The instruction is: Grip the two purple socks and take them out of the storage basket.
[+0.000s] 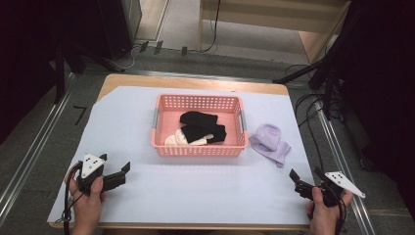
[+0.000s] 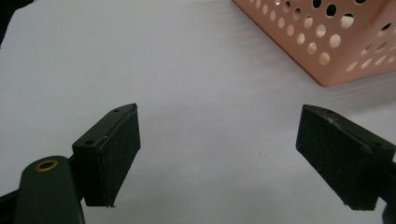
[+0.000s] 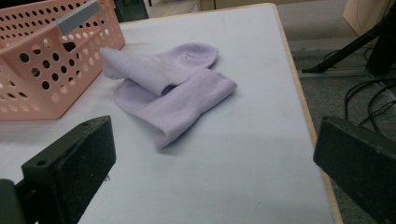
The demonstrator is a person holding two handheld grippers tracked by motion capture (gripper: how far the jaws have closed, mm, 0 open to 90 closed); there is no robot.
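A pink perforated basket [image 1: 161,147] stands mid-table and holds black socks [image 1: 198,120] and a white sock [image 1: 177,139]. To its right a lilac sock [image 1: 270,142] lies folded on the white sheet, seen close up as the lilac sock [image 3: 173,88] in the right gripper view. My right gripper [image 1: 306,177] rests near the front right corner, open and empty, with the sock well ahead of its jaws. My left gripper [image 1: 116,170] sits at the front left, open with nothing between its pads [image 2: 116,154]; the basket [image 2: 327,46] corner is ahead and to its right.
The table's right edge [image 3: 299,88] runs close beside the right gripper, with cables on the floor beyond it. A grey handle [image 3: 77,16] is fixed on the basket's near end.
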